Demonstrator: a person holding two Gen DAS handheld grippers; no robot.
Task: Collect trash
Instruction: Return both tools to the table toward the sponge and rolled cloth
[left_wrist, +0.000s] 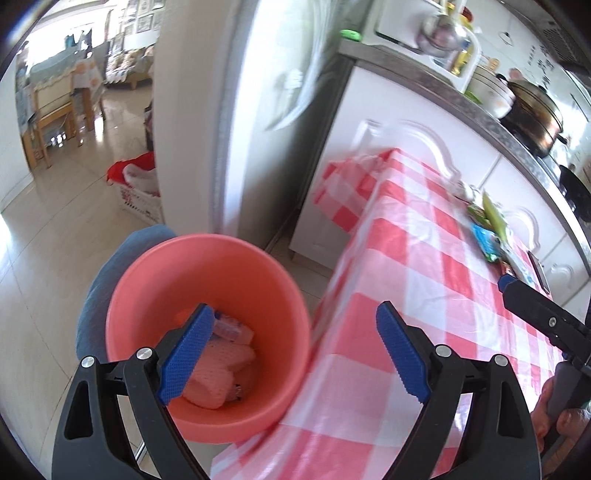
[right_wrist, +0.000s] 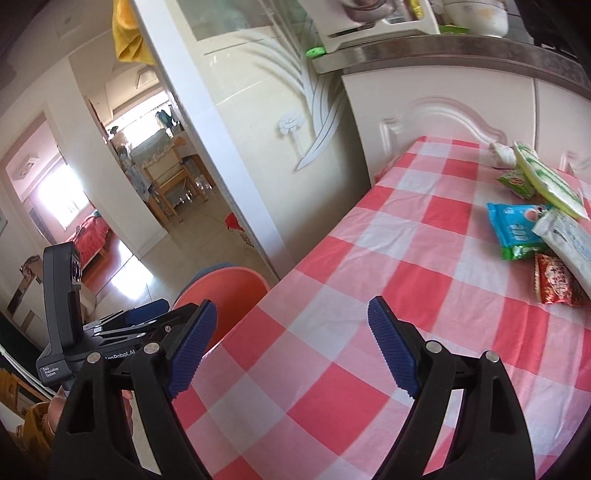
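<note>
Left gripper: the left black two-finger gripper with blue ribbed pads (left_wrist: 295, 354) stands wide open with nothing between its jaws, poised over the bin's rim and the table edge.
Right gripper: the right black two-finger gripper with blue ribbed pads (right_wrist: 291, 347) stands equally wide and bare, over the near cloth.
Bin: a round salmon-pink plastic bucket (left_wrist: 207, 258) sits on the floor just beside the table's left edge; pale foam netting and a small wrapper (left_wrist: 221, 354) lie at its bottom.
Table: a table under a red-and-white checked plastic cloth (right_wrist: 388, 266).
Remaining trash: a blue-green packet (right_wrist: 513, 230), a red snack packet (right_wrist: 556, 282), a white pouch (right_wrist: 569, 240), a green-and-cream bag (right_wrist: 546, 177) and a small green sachet (right_wrist: 515, 181) are clustered at the far right, well apart from both grippers.
Beyond: white cabinet doors (right_wrist: 443, 107) under a steel counter.
</note>
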